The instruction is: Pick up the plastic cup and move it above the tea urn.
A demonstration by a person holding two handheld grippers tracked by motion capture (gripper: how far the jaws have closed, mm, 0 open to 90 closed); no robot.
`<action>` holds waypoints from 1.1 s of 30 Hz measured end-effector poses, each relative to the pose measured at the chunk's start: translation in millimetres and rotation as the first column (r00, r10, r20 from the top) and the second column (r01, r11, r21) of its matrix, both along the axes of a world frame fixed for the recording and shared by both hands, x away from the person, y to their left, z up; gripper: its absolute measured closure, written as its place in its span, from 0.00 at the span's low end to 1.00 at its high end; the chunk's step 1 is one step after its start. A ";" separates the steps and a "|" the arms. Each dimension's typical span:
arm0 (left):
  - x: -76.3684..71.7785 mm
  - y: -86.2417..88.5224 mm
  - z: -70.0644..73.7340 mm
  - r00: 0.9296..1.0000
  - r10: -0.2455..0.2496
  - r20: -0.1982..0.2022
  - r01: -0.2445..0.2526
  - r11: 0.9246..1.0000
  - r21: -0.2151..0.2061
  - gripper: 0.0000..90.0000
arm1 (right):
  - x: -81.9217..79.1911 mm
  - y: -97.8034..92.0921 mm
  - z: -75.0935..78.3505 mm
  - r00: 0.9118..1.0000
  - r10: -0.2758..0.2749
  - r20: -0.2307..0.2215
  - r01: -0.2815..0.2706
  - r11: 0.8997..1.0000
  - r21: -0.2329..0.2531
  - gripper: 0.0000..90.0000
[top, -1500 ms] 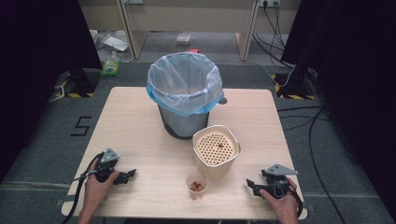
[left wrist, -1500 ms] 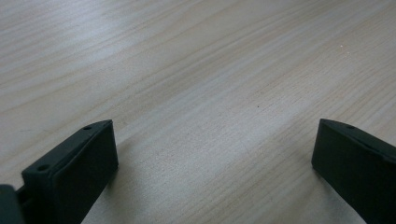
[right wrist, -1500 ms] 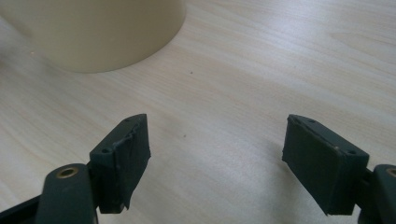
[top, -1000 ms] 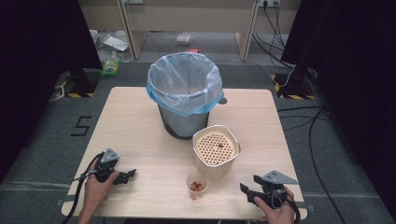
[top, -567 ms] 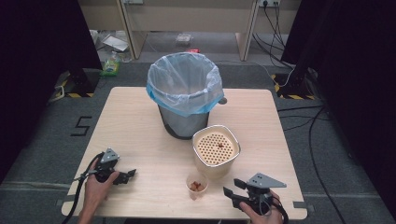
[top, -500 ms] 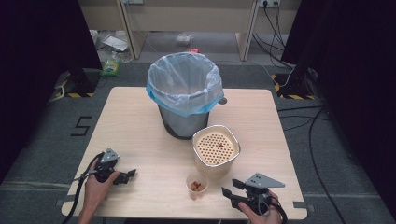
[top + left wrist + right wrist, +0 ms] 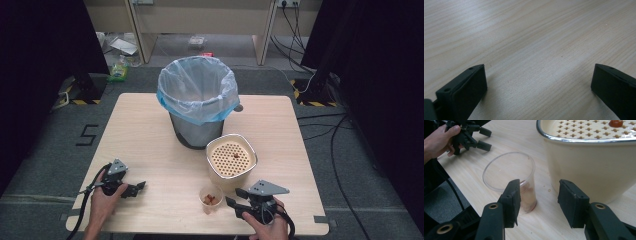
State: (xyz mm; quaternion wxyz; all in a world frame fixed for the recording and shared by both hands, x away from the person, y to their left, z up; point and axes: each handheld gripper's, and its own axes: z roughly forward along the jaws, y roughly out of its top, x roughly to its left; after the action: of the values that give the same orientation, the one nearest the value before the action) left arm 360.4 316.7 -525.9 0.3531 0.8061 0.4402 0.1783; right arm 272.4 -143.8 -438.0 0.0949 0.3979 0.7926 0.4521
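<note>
A clear plastic cup (image 7: 210, 198) with orange-brown bits at its bottom stands near the table's front edge. Just right of it my right gripper (image 7: 234, 196) is open, its tips pointing at the cup. In the right gripper view the cup (image 7: 509, 175) sits behind the left jaw, not between the two, and the right gripper (image 7: 539, 195) holds nothing. A cream container (image 7: 231, 160) with a perforated insert stands close behind the cup; one red piece (image 7: 616, 123) lies on the insert. My left gripper (image 7: 141, 187) rests open at the front left, over bare wood (image 7: 539, 50).
A grey bin (image 7: 197, 100) lined with a blue-rimmed clear bag stands at the table's middle, behind the container. The wooden table (image 7: 150, 130) has free room on its left half and far right. Cables trail on the floor at the right.
My right gripper has moved left along the front edge, from the front right corner up to the cup. The left gripper has stayed put.
</note>
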 end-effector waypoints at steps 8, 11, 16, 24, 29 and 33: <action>0.0 0.0 0.0 1.000 0.000 0.000 0.000 1.000 0.000 0.00 | 4.5 10.9 0.4 1.000 0.012 -0.002 -0.012 1.000 -0.008 0.60; 0.0 0.0 0.0 1.000 0.000 0.000 0.000 1.000 0.000 0.00 | 6.3 15.3 -1.5 1.000 0.019 -0.004 -0.019 1.000 -0.014 0.61; 0.0 0.0 0.0 1.000 0.000 0.000 0.000 1.000 0.000 0.00 | 6.6 15.8 1.3 1.000 0.016 0.004 -0.016 1.000 0.007 0.61; 0.0 0.0 0.0 1.000 0.000 0.000 0.000 1.000 0.001 0.00 | 9.4 22.6 3.8 1.000 0.027 0.011 -0.027 1.000 0.006 0.61; 0.0 0.0 0.0 1.000 0.000 0.000 0.000 1.000 0.000 0.00 | 12.5 25.5 -4.2 0.999 0.043 -0.013 -0.043 0.999 -0.015 0.65; 0.0 0.0 0.0 1.000 0.000 0.000 0.000 1.000 0.000 0.00 | 10.1 21.8 -11.8 0.998 0.057 -0.029 -0.058 0.998 -0.038 0.72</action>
State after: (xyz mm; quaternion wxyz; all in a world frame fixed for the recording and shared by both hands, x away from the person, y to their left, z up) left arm 360.3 316.7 -525.9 0.3531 0.8060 0.4402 0.1784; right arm 282.4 -122.0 -449.8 0.0786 0.3793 0.8137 0.4334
